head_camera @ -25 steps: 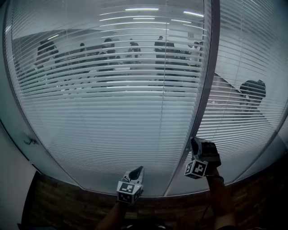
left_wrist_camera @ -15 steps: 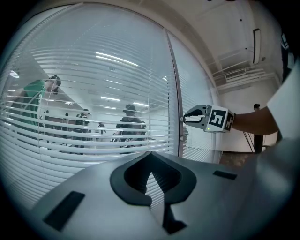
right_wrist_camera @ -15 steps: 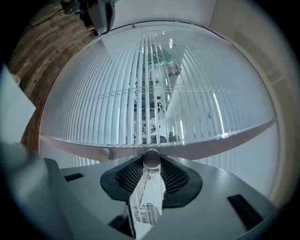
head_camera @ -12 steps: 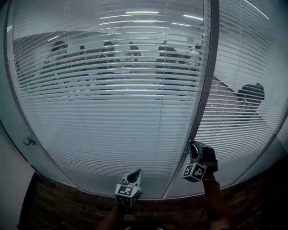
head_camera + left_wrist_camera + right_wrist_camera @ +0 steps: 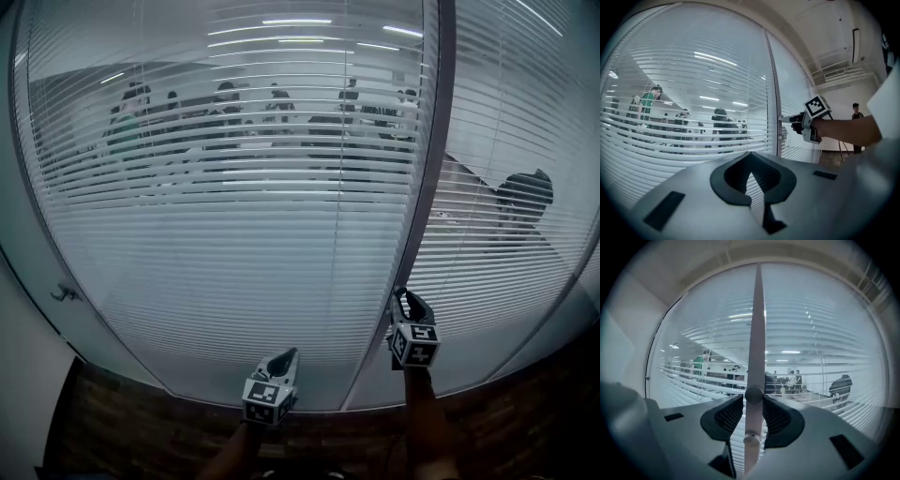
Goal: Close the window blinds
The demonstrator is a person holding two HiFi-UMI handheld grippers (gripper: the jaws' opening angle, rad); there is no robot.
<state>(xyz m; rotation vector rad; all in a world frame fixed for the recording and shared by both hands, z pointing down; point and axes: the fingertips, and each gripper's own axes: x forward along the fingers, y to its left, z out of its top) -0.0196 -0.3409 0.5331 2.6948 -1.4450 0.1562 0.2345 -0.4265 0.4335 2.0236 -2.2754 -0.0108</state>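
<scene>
Clamping the round knob [image 5: 754,393], right hand-held gripper [image 5: 754,400].

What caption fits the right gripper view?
Right gripper clamping the round knob on the window post, blinds partly open.

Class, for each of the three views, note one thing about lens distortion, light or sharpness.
Head view: the fisheye bows the blinds and window post; ceiling-light streaks glare up top. Left gripper view: black corners, the left tool looms large. Right gripper view: post straight at centre, slats curving round it, the knob clear inside the right tool.
</scene>
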